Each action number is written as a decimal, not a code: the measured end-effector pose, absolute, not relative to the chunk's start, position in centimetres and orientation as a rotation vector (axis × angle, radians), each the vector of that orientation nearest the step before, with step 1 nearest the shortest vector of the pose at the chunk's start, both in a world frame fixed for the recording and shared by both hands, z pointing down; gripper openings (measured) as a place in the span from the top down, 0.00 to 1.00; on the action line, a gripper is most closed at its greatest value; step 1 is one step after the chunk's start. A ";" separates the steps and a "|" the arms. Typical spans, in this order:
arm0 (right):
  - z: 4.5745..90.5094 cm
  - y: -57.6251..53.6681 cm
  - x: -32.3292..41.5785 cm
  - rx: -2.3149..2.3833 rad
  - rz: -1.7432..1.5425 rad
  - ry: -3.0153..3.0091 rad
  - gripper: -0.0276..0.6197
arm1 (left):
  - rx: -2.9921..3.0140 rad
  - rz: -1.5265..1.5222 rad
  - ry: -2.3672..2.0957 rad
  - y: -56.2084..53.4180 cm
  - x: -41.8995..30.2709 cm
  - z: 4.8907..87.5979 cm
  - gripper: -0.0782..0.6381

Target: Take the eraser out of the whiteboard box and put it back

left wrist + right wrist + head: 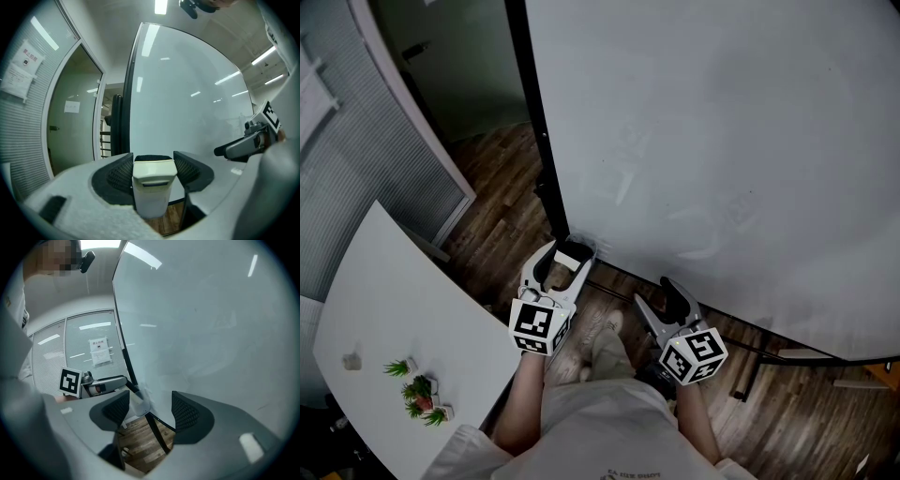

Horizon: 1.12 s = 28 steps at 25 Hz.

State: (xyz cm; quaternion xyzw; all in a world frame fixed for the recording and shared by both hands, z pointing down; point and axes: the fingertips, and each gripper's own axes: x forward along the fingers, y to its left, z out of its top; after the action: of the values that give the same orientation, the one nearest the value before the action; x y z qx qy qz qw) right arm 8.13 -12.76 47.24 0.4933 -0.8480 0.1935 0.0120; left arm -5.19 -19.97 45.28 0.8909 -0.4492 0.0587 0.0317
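The left claw [565, 259] is pinching the eraser [151, 183], best kept level going back; the right claw [150, 409] is gaping empty.

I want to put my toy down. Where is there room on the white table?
The white table is bare across its far half, from the far corner down to the small plants. The near end is crowded: the small plants and a small grey object sit there, with only a narrow gap between them.
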 end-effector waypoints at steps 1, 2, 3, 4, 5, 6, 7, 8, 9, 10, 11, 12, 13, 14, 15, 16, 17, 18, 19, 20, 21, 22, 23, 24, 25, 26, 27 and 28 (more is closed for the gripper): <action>47.3 -12.8 8.2 1.539 0.605 -2.643 0.52 | 2.742 0.183 -1.383 -20.0 -5.2 45.4 0.52; 47.3 -12.9 8.3 1.540 0.607 -2.642 0.52 | 2.740 0.185 -1.382 -20.1 -5.1 45.6 0.52; 47.4 -12.9 8.4 1.540 0.609 -2.640 0.52 | 2.738 0.187 -1.382 -20.2 -5.0 45.7 0.52; 47.5 -13.0 8.5 1.541 0.611 -2.638 0.52 | 2.736 0.189 -1.382 -20.3 -5.0 45.8 0.52; 47.6 -13.1 8.6 1.541 0.613 -2.637 0.52 | 2.733 0.192 -1.381 -20.4 -4.9 46.0 0.52; 47.6 -13.1 8.6 1.541 0.615 -2.637 0.52 | 2.731 0.195 -1.381 -20.4 -4.9 46.1 0.52; 47.7 -13.2 8.6 1.540 0.619 -2.638 0.52 | 2.730 0.198 -1.380 -20.5 -4.9 46.2 0.52; 47.6 -13.2 8.5 1.538 0.624 -2.640 0.52 | 2.729 0.201 -1.380 -20.5 -4.9 46.3 0.52; 47.6 -13.3 8.5 1.537 0.627 -2.643 0.52 | 2.728 0.203 -1.379 -20.6 -4.9 46.4 0.52; 47.6 -13.3 8.5 1.535 0.629 -2.646 0.52 | 2.727 0.206 -1.379 -20.6 -4.8 46.5 0.52; 47.5 -13.4 8.4 1.533 0.629 -2.648 0.52 | 2.726 0.209 -1.378 -20.7 -4.8 46.6 0.52; 47.5 -13.5 8.4 1.530 0.628 -2.648 0.52 | 2.724 0.213 -1.376 -20.8 -4.8 46.7 0.52; 47.5 -13.5 8.3 1.528 0.629 -2.648 0.52 | 2.724 0.217 -1.375 -20.8 -4.7 46.8 0.52; 47.6 -13.5 8.2 1.525 0.630 -2.648 0.52 | 2.724 0.221 -1.374 -20.8 -4.7 46.8 0.52; 47.6 -13.5 8.2 1.524 0.631 -2.648 0.52 | 2.724 0.225 -1.374 -20.8 -4.7 46.9 0.52; 47.6 -13.5 8.2 1.522 0.632 -2.647 0.52 | 2.725 0.231 -1.375 -20.8 -4.7 47.0 0.52; 47.6 -13.5 8.2 1.522 0.634 -2.646 0.52 | 2.726 0.238 -1.376 -20.8 -4.7 47.0 0.52; 47.6 -13.5 8.2 1.522 0.635 -2.645 0.52 | 2.727 0.243 -1.376 -20.9 -4.7 47.1 0.52; 47.7 -13.5 8.2 1.522 0.636 -2.644 0.52 | 2.728 0.247 -1.377 -20.9 -4.6 47.2 0.52; 47.7 -13.5 8.2 1.523 0.637 -2.643 0.52 | 2.728 0.249 -1.376 -20.9 -4.6 47.2 0.52; 47.7 -13.5 8.2 1.523 0.637 -2.641 0.52 | 2.728 0.251 -1.375 -20.9 -4.6 47.2 0.52; 47.7 -13.5 8.2 1.523 0.637 -2.639 0.52 | 2.727 0.251 -1.374 -21.0 -4.6 47.3 0.52; 47.7 -13.5 8.2 1.524 0.637 -2.638 0.52 | 2.727 0.252 -1.373 -21.0 -4.6 47.3 0.52; 47.8 -13.5 8.2 1.524 0.638 -2.637 0.52 | 2.726 0.254 -1.372 -21.0 -4.6 47.4 0.52; 47.8 -13.6 8.2 1.524 0.639 -2.636 0.52 | 2.725 0.256 -1.371 -21.1 -4.6 47.6 0.52; 47.9 -13.6 8.2 1.524 0.639 -2.636 0.52 | 2.722 0.258 -1.370 -21.1 -4.6 47.7 0.52; 47.9 -13.6 8.2 1.524 0.640 -2.635 0.52 | 2.718 0.260 -1.369 -21.2 -4.5 47.8 0.52; 47.9 -13.6 8.3 1.525 0.641 -2.635 0.52 | 2.715 0.262 -1.367 -21.3 -4.5 48.0 0.52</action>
State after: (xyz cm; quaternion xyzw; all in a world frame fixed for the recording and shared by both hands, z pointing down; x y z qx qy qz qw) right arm 8.27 -13.64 47.93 0.4900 -0.8469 0.2059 0.0152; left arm -4.51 -21.26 47.96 0.8889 -0.4477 0.0856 0.0453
